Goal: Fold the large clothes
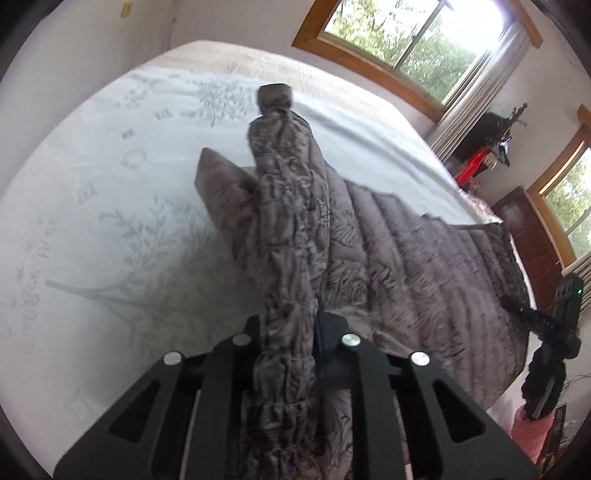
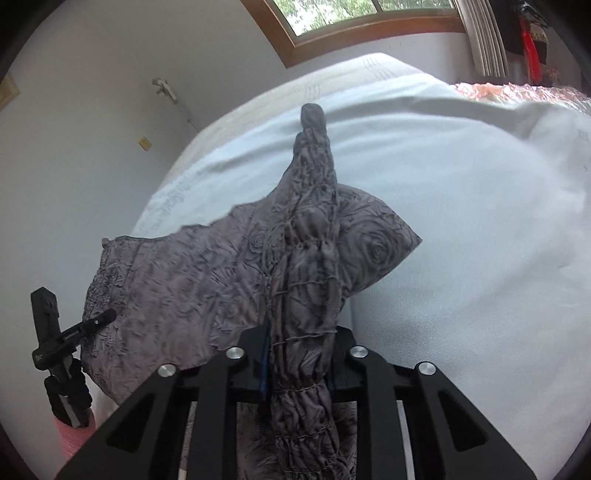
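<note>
A grey quilted garment (image 1: 406,251) with a rose pattern lies across the near part of the bed (image 1: 110,221). My left gripper (image 1: 291,325) is shut on a bunched, gathered edge of it, which stands up in a ridge between the fingers. In the right wrist view the same garment (image 2: 177,280) spreads to the left, and my right gripper (image 2: 301,339) is shut on another bunched edge. Each gripper shows in the other's view: the right one (image 1: 550,332) at the garment's far right edge, the left one (image 2: 59,343) at its left edge.
The bed's pale sheet (image 2: 461,221) with a leaf print stretches away from the garment. Wood-framed windows (image 1: 413,33) and a curtain (image 1: 476,85) line the far wall. A dark wooden cabinet (image 1: 528,229) and red items (image 1: 472,170) stand beside the bed. A pink cover (image 2: 517,92) lies at the far edge.
</note>
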The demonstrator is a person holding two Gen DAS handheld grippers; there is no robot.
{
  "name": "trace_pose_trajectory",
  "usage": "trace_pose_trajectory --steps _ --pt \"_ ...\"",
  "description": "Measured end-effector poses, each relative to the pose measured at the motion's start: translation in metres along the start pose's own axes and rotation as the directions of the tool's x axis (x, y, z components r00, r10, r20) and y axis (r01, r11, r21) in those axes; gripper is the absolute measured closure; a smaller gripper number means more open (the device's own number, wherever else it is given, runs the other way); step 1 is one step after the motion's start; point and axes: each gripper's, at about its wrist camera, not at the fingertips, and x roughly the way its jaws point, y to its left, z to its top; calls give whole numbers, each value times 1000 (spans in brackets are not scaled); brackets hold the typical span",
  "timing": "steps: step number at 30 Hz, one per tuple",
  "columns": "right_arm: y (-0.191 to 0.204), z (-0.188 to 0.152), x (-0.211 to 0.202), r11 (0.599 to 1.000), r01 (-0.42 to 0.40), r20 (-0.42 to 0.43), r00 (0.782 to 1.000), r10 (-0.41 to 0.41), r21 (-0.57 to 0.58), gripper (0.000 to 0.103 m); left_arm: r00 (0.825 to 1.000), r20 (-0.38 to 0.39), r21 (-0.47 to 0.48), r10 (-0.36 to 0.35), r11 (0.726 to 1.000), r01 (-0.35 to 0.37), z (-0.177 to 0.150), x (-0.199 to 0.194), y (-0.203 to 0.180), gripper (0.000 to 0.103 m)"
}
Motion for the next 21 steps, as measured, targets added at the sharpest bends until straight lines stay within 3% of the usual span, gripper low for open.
trace_pose_trajectory --steps 4,10,15,21 --pt "17 -8 -35 999 -21 40 999 22 -47 84 998 42 24 -39 999 38 -1 -35 -14 91" --pt "41 -26 -74 993 -28 50 998 34 -115 84 996 71 70 -52 996 47 -29 -92 -32 92" --pt "46 -29 -73 987 -40 44 998 47 -154 84 996 68 96 -53 994 46 -71 -134 -29 91" --pt "39 -50 -68 984 -54 -5 999 54 -170 83 998 40 99 -49 994 45 -120 -152 -15 91"
